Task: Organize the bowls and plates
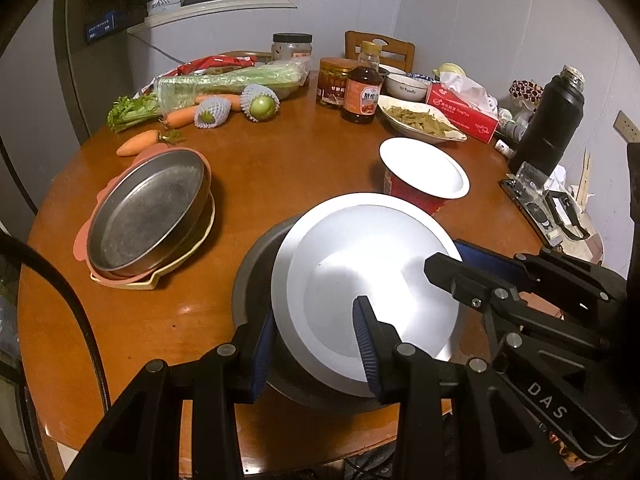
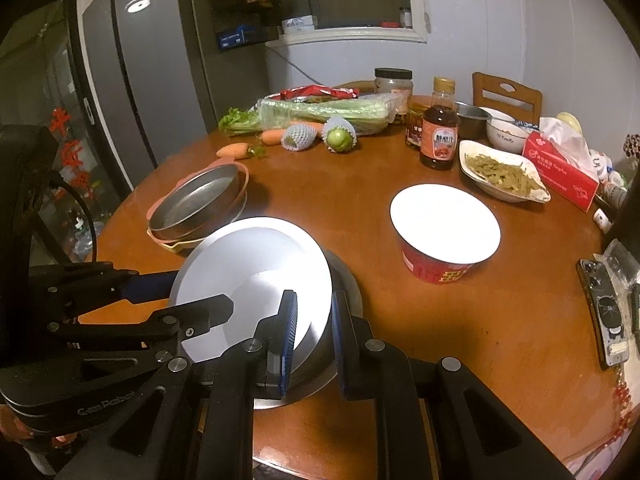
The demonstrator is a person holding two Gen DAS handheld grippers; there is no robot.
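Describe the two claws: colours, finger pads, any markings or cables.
Both are matte black, built of angular linkage arms with silver round pivot pins. The left claw has blue ribbed pads on its fingers; the right claw has the same. White "DAS" lettering marks the right claw's body in the left wrist view; the left claw's body carries pale lettering too small to read surely. A black cable curves past at the left.

Three carrots; two netted fruits; one sauce bottle.
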